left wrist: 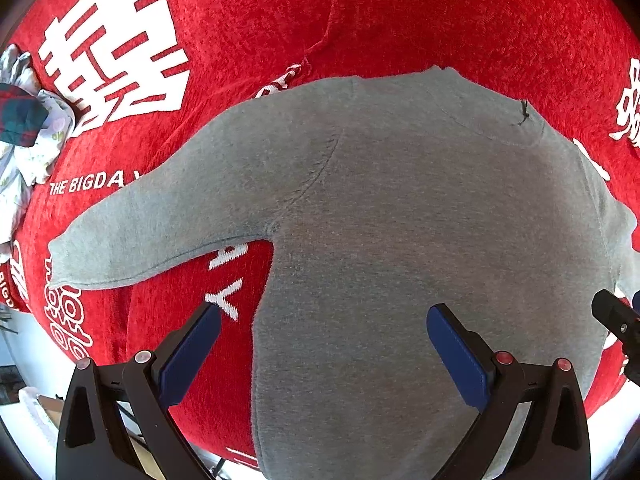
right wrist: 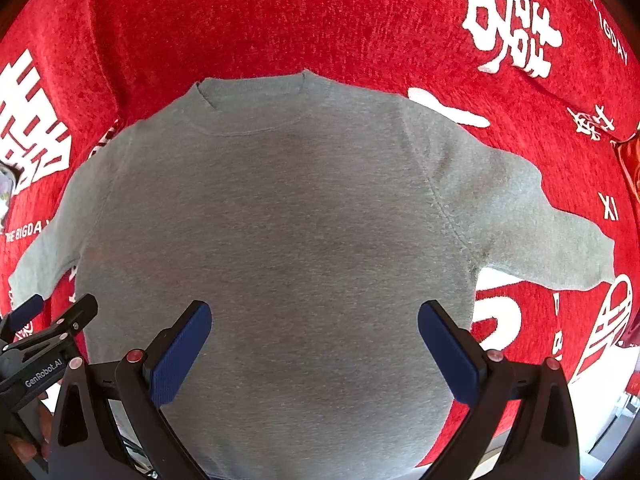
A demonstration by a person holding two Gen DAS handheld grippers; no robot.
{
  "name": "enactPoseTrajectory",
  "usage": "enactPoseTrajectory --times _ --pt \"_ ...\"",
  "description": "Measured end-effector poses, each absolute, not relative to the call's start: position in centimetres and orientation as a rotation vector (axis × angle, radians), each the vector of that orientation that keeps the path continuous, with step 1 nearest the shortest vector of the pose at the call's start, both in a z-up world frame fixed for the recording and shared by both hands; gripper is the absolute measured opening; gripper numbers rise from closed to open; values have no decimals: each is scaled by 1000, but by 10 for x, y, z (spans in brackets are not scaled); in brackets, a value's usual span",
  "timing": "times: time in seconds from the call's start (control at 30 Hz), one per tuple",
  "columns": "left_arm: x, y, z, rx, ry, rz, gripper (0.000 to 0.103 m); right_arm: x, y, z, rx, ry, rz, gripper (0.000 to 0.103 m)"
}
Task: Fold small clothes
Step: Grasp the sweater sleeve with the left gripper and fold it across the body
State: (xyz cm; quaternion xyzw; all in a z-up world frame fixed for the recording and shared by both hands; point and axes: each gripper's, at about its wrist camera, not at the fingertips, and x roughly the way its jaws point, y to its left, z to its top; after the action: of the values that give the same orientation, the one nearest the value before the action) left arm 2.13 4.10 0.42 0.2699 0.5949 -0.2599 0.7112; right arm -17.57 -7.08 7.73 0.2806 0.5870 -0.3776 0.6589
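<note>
A small grey long-sleeved sweater [left wrist: 400, 220] [right wrist: 280, 220] lies flat and spread out on a red cloth with white lettering [left wrist: 260, 20] [right wrist: 280, 12], collar away from me. Its left sleeve [left wrist: 160, 224] stretches out to the left, and its right sleeve [right wrist: 540, 224] to the right. My left gripper [left wrist: 324, 312] hovers open over the sweater's lower left body, nothing between its blue pads. My right gripper [right wrist: 316, 308] hovers open over the lower middle of the body, also holding nothing. The left gripper [right wrist: 48, 312] shows at the lower left of the right wrist view.
A bundle of patterned clothes [left wrist: 28, 120] lies at the far left on the red cloth. The cloth's near edge drops off below the sweater's hem, with a light floor beyond [right wrist: 600, 400]. Part of the right gripper [left wrist: 616, 316] shows at the right edge of the left wrist view.
</note>
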Motion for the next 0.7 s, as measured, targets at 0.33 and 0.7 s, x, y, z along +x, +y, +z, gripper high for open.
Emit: enactPoseTrajectory --times 0.33,0.7 --pt "61 99 6 330 1312 -596 103 -144 -47 69 601 1334 -776 103" --pt "156 227 -64 -8 1355 -368 103 -104 -9 47 544 1401 -666 103"
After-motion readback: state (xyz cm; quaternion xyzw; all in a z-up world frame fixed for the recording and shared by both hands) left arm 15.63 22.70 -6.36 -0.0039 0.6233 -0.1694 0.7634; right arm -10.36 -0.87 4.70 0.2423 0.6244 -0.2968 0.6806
